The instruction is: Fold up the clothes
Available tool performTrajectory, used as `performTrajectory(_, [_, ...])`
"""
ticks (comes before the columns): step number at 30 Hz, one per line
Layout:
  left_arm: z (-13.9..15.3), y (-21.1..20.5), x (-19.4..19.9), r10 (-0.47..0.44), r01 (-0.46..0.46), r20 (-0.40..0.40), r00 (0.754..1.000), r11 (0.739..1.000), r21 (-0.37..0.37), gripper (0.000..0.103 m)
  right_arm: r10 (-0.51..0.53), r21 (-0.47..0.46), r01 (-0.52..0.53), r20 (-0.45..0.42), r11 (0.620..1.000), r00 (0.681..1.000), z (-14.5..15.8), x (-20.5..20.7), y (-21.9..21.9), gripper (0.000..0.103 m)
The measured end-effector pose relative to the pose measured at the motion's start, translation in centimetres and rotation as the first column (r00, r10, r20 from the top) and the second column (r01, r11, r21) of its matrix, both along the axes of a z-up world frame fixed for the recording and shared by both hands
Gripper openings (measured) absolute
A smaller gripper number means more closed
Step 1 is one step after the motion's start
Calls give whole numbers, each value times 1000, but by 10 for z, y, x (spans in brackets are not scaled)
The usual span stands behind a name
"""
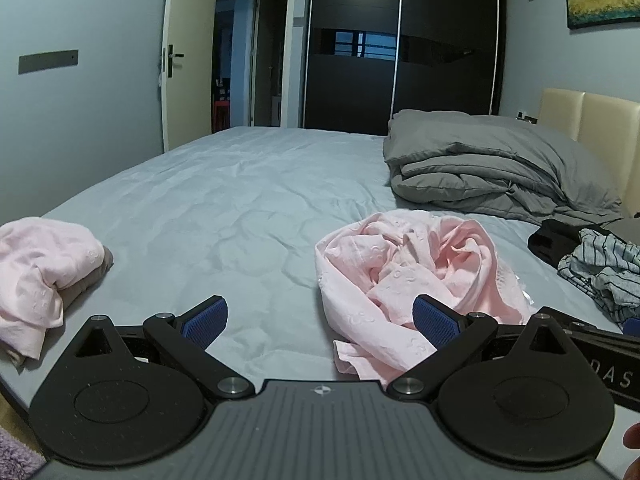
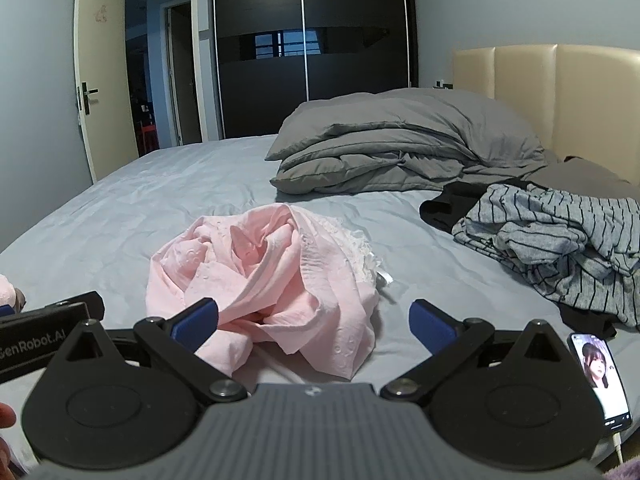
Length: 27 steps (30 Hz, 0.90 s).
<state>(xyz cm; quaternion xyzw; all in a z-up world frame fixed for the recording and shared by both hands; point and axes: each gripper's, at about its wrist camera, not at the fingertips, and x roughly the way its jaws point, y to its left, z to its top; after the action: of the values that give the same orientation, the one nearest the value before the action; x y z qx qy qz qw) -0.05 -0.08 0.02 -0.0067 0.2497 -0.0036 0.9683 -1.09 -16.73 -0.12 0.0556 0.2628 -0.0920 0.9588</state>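
Note:
A crumpled pink garment (image 1: 416, 276) lies on the pale blue bed sheet (image 1: 224, 208); it also shows in the right wrist view (image 2: 276, 280). My left gripper (image 1: 320, 320) is open and empty, hovering at the near edge of the bed, its right finger (image 1: 434, 322) in front of the garment's near left part. My right gripper (image 2: 314, 324) is open and empty, its jaws spread on either side of the garment's near edge. A folded pink garment (image 1: 36, 276) lies at the bed's left edge. A striped grey garment (image 2: 560, 240) lies on a black one (image 2: 444, 204) to the right.
A folded grey duvet (image 2: 400, 144) sits at the head of the bed by the beige headboard (image 2: 560, 92). A lit phone (image 2: 600, 380) with a cable lies at the bed's near right edge. A dark wardrobe (image 2: 304, 48) and an open door (image 2: 96, 64) stand behind.

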Motion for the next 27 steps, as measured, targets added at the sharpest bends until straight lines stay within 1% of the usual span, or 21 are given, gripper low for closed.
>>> performTrajectory(4, [1,-6,-3,-10,10,-8,1000,1000,7,101,6,0,-6,14,1000,1000,-1,1,-5,103])
performTrajectory(7, [2,-6,-1,11,-11,-6,1000,999,-32,101,8,-22,-8,30,1000,1000,-2,-3,2,103])
performTrajectory(10, [0,4,2,14,-15,-19,1000,997,-72,101,6,-10,-5,16,1000,1000,-2,-1,3,103])
performTrajectory(27, [-4,2,3,29,-31,-35,999,998,-60,101,9,10,-9,-7,1000,1000,-5,1,6,103])
